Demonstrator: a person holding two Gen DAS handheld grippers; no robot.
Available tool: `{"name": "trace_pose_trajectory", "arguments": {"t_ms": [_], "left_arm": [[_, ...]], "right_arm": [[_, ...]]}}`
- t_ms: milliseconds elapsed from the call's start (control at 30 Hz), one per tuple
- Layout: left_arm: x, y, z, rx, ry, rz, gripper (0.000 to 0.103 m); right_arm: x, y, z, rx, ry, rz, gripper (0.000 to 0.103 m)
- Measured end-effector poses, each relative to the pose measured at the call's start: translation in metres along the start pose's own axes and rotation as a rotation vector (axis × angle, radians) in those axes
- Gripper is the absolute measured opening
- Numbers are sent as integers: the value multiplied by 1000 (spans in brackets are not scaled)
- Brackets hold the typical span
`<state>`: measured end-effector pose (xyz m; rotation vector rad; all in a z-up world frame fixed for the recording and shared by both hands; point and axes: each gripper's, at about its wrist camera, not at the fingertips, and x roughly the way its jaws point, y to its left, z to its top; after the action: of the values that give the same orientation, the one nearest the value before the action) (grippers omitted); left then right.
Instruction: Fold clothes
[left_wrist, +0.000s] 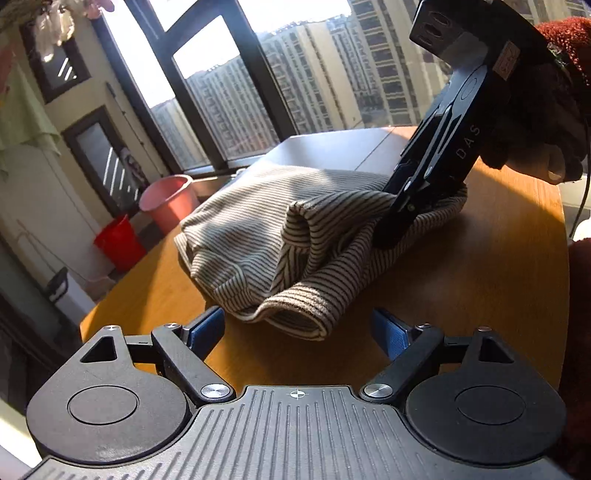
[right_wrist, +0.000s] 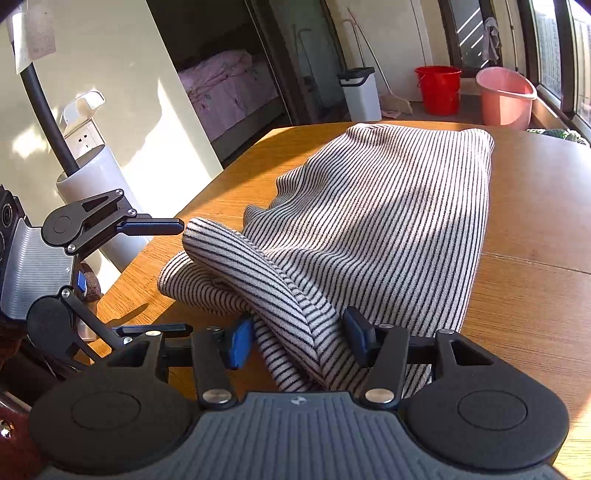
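A black-and-white striped garment (left_wrist: 258, 236) lies bunched on the wooden table (left_wrist: 480, 295), its body spread flat away from me in the right wrist view (right_wrist: 388, 221). A rolled sleeve end (left_wrist: 295, 317) points at my left gripper (left_wrist: 297, 332), which is open with the cloth just ahead of its blue pads. My right gripper (right_wrist: 295, 341) has its jaws apart around a fold of the garment, with cloth between the pads; from the left wrist view it (left_wrist: 399, 221) presses down into the garment's right edge. The left gripper shows open at the left of the right wrist view (right_wrist: 159, 273).
A pink bucket (right_wrist: 506, 96) and a red bucket (right_wrist: 439, 88) stand on the floor beyond the table's far end, with a white bin (right_wrist: 360, 92) beside them. A white cylinder with a black tube (right_wrist: 96, 192) stands left of the table. Large windows run along the far side.
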<state>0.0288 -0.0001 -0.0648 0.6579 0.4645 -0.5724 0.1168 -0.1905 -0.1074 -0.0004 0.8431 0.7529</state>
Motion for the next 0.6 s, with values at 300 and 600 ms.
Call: {"name": "trace_pose_trajectory", "arguments": {"t_ms": [300,600], "left_arm": [[44,-10,22,121,-60,-91,50],[73,75,19,-608,0,-391,49]], "right_arm": [[-13,50,-21,-381,-38,-239,60],[31,87,-60,-869,-142,-562,64]]}}
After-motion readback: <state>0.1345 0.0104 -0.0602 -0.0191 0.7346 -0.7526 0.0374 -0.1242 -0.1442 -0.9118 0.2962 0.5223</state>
